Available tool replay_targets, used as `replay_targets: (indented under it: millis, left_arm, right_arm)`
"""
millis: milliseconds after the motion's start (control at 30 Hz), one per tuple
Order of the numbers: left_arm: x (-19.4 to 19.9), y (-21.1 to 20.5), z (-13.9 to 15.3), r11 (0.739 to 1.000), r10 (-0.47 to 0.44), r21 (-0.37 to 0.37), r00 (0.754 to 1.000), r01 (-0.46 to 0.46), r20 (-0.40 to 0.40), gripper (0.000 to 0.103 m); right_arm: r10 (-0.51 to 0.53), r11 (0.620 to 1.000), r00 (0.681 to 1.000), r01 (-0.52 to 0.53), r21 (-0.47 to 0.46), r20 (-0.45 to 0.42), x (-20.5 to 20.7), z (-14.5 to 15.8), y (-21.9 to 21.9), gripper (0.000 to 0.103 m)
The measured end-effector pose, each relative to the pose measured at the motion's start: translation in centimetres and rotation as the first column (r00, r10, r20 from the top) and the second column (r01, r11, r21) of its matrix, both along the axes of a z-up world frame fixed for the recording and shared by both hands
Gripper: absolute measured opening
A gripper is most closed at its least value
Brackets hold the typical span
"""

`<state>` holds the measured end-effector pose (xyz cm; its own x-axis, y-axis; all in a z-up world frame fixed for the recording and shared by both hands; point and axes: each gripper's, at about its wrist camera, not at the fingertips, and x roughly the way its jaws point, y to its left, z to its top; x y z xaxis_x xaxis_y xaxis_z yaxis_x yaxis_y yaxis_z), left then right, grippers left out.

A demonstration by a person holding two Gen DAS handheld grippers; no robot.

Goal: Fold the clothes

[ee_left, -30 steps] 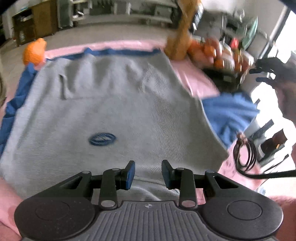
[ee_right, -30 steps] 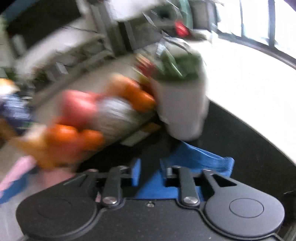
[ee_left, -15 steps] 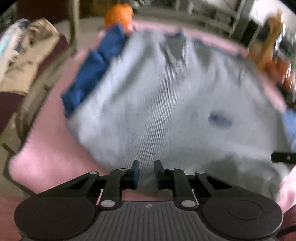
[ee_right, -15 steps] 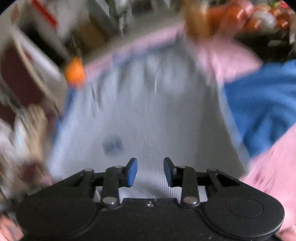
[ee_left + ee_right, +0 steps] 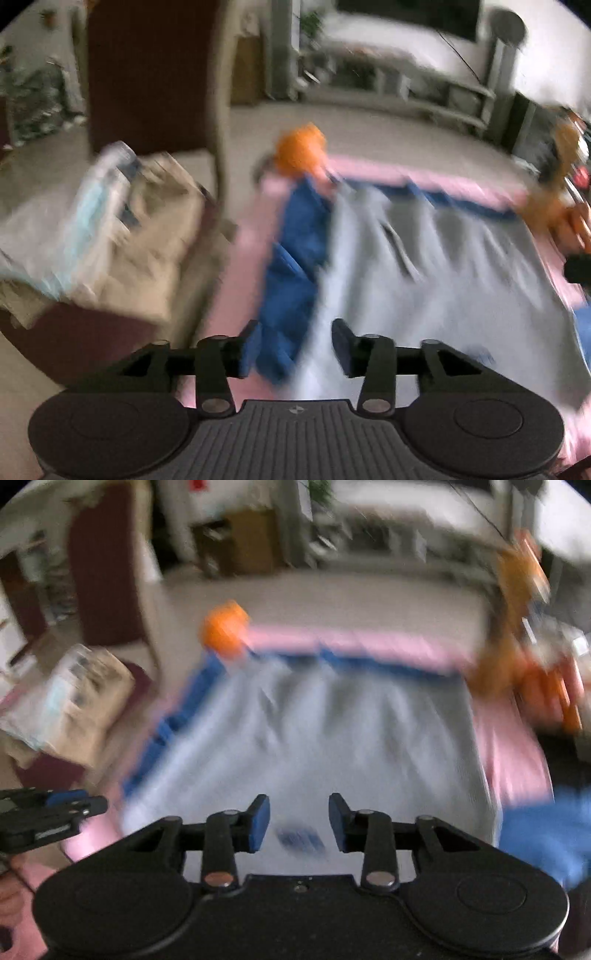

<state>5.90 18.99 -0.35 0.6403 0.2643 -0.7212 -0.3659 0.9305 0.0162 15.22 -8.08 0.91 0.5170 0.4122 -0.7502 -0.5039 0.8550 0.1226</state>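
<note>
A grey garment (image 5: 443, 280) lies spread flat on a pink cloth (image 5: 243, 266), with a blue garment (image 5: 295, 258) under it that sticks out along the left and far edges. It also shows in the right wrist view (image 5: 332, 738), with a small blue logo (image 5: 299, 838) near the front. My left gripper (image 5: 295, 343) is open and empty over the grey garment's left edge. My right gripper (image 5: 297, 821) is open and empty above the near part of the grey garment. Both views are blurred.
A chair (image 5: 147, 92) with a pile of folded beige and pale clothes (image 5: 110, 229) stands to the left. An orange object (image 5: 301, 153) sits at the pink cloth's far left corner. Orange and brown items (image 5: 517, 664) crowd the far right. Blue cloth (image 5: 543, 830) lies at right.
Both views have swung left. My left gripper moved from the grey garment's front edge to its left edge and opened wider. My right gripper came from the table's right side over the garment.
</note>
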Motion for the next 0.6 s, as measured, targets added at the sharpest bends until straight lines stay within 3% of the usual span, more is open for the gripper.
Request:
replay_targets:
  millis: [133, 300, 400, 533, 600]
  left_arm:
    - [6.1, 4.4, -2.1, 0.996, 0.093, 0.017, 0.992, -0.092, -0.081, 0.05]
    - [8.4, 10.0, -5.9, 0.979, 0.192, -0.049, 0.975, -0.198, -0.112, 0.049]
    - [8.1, 12.6, -5.9, 0.962, 0.205, -0.157, 0.97, -0.224, -0.131, 0.05]
    - [7.4, 14.6, -6.1, 0.946, 0.241, -0.187, 0.961, -0.263, -0.134, 0.052]
    - [7.0, 15.3, -6.2, 0.932, 0.258, -0.225, 0.956, -0.285, -0.143, 0.052]
  right_arm:
    - [0.082, 0.997, 0.995, -0.083, 0.0, 0.063, 3.6, 0.8, 6.6, 0.051]
    - [-0.022, 0.998, 0.995, 0.028, 0.06, -0.098, 9.6, -4.8, 12.8, 0.051]
    - [-0.015, 0.996, 0.982, 0.031, 0.08, -0.189, 12.5, -8.3, 16.6, 0.052]
    - [0.145, 0.987, 0.951, -0.117, 0.114, -0.272, 12.0, -10.8, 22.2, 0.053]
    - [0.237, 0.971, 0.937, -0.22, 0.092, -0.256, 11.0, -11.5, 25.2, 0.053]
